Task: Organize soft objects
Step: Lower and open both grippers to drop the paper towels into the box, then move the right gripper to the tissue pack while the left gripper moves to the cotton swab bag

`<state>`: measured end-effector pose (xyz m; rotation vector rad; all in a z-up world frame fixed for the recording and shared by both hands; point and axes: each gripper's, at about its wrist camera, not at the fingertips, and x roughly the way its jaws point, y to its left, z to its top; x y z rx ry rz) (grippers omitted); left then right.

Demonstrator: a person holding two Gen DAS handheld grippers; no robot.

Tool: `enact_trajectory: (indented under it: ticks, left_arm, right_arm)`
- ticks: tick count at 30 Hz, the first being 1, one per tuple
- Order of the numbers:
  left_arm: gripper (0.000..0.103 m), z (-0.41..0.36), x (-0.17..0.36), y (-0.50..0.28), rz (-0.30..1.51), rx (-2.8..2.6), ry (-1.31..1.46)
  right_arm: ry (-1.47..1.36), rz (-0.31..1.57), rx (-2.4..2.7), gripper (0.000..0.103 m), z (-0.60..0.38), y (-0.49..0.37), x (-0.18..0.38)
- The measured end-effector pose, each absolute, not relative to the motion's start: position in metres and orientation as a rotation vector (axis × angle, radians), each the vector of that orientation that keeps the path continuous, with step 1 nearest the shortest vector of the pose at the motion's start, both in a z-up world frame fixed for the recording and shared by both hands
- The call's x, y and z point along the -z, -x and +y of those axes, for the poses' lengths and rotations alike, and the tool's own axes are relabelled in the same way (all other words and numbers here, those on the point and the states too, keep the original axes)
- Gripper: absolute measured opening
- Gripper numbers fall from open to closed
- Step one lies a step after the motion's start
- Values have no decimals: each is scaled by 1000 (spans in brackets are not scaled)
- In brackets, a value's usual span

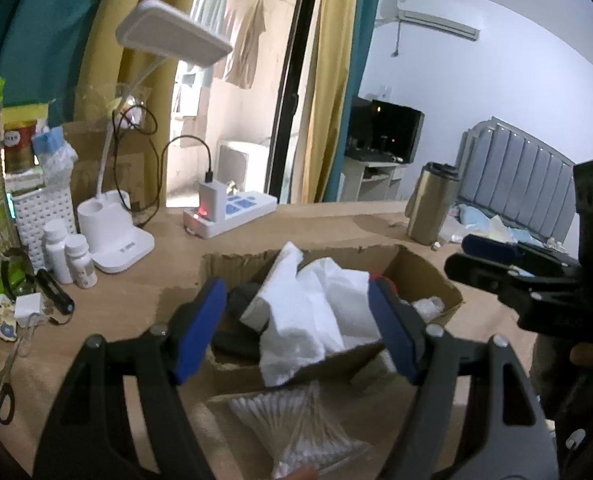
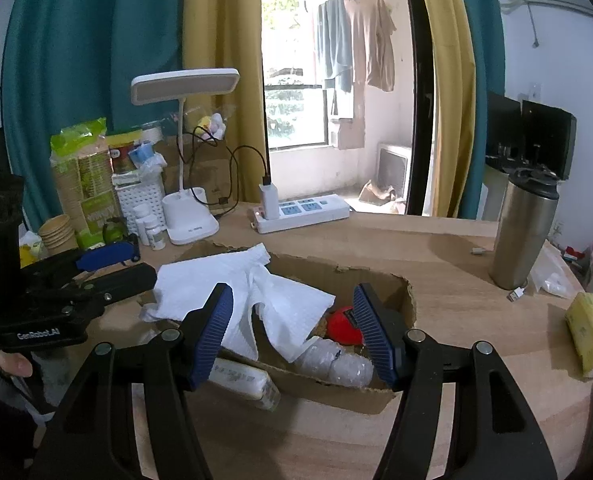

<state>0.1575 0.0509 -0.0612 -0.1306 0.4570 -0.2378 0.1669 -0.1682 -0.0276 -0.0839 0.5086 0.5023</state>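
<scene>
The white cloth lies in the cardboard box on the worktop, half over the rim. Both the left gripper and the right gripper are spread apart, holding nothing. Soft things go together in there.

- The left gripper is built of black plastic arms, tipped with blue ribbed pads.
- Silver rivets are set at the right gripper's joints.
- White "GenRobot.AI" lettering is printed on the left gripper's body.
</scene>
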Motion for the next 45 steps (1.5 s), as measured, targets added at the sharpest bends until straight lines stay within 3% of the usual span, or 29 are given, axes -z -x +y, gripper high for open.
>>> enact_trajectory:
  ticks: [21, 24, 28, 31, 33, 45]
  left_arm:
    - [76, 54, 73, -107, 443, 213, 123]
    - [76, 57, 76, -104, 447, 211, 128]
    - [76, 60, 81, -102, 454, 208, 134]
    - [83, 63, 85, -101, 468, 221, 145]
    - [92, 65, 88, -101, 479, 227, 152]
    - [93, 68, 97, -101, 502, 221, 150]
  right_arm:
    - [80, 563, -544, 67, -153, -137, 49]
    - [65, 583, -551, 75, -148, -138, 53]
    - [95, 607, -549, 75, -139, -137, 60]
    - [123, 636, -548, 75, -132, -137, 69]
    - [131, 651, -545, 75, -128, -138, 75]
    - [107, 734, -519, 75, -119, -154, 98]
